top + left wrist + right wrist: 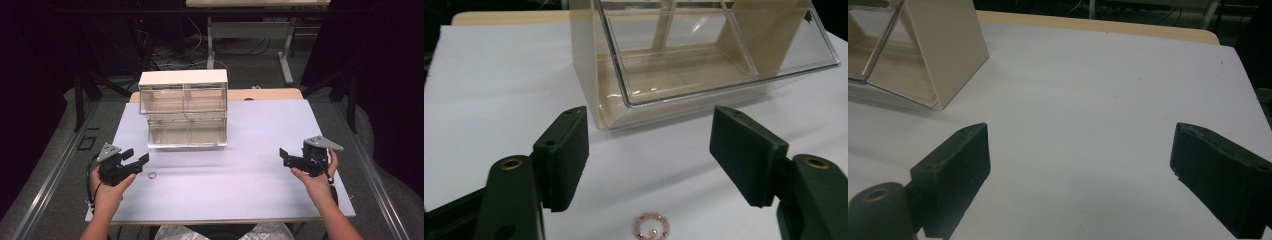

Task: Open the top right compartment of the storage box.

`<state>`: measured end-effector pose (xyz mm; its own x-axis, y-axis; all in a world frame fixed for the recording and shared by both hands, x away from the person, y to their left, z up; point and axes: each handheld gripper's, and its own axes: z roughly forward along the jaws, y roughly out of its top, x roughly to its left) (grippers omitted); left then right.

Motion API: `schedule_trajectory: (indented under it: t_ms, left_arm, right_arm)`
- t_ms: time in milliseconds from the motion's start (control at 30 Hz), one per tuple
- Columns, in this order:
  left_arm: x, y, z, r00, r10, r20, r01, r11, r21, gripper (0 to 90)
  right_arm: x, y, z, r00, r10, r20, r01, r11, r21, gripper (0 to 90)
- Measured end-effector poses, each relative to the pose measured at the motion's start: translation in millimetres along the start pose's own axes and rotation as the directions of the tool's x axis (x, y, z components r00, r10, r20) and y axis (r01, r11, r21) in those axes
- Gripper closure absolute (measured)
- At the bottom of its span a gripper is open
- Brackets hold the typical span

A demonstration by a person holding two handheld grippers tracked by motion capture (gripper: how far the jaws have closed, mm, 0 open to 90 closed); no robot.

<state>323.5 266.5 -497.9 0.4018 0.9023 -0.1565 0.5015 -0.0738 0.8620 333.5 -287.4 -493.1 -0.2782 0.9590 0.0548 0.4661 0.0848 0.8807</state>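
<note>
Left tool open, low over bead ring

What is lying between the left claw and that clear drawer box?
Nothing: in the left gripper view, bare white table separates the open left claw from the drawer box. The bead ring sits nearer the claw.

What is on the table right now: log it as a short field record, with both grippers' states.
surface: white table top
storage unit: cream-framed organizer with clear tilt-out bins, two rows of two, all look empty
small item: pink beaded ring with gold beads, lying flat on the table
ring position: just ahead of the left gripper, apart from the organizer
left gripper: open, nothing between the jaws, aimed toward ring and organizer
right gripper: open, empty, over bare table at the right side
contact: neither gripper touches anything
</note>
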Motion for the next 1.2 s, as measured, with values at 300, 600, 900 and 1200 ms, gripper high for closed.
schedule_trajectory:
  t_ms: [300, 600, 900, 1200]
  left_arm:
    - [-0.7, 1.4, 0.3, 0.9999, -0.007, 0.013, 0.008, 0.9999, -0.009, 25.0]
    - [-1.5, 2.7, 0.3, 0.9999, -0.008, 0.010, 0.009, 0.9998, -0.015, 24.0]
    - [-2.8, 3.4, -1.7, 1.0000, -0.003, 0.002, 0.003, 0.9997, -0.025, 24.3]
    - [-2.9, 5.0, -3.8, 1.0000, -0.009, 0.003, 0.009, 0.9993, -0.036, 27.7]
  right_arm:
    - [17.6, 5.8, -0.8, 0.9972, -0.054, -0.050, 0.051, 0.996, -0.068, 13.1]
    - [36.1, 14.7, 0.7, 0.9911, -0.085, -0.102, 0.074, 0.991, -0.110, 15.4]
    - [48.2, 24.0, 2.1, 0.9849, -0.089, -0.148, 0.075, 0.992, -0.100, 24.4]
    - [59.7, 30.2, 5.3, 0.9758, -0.092, -0.198, 0.074, 0.992, -0.099, 35.5]
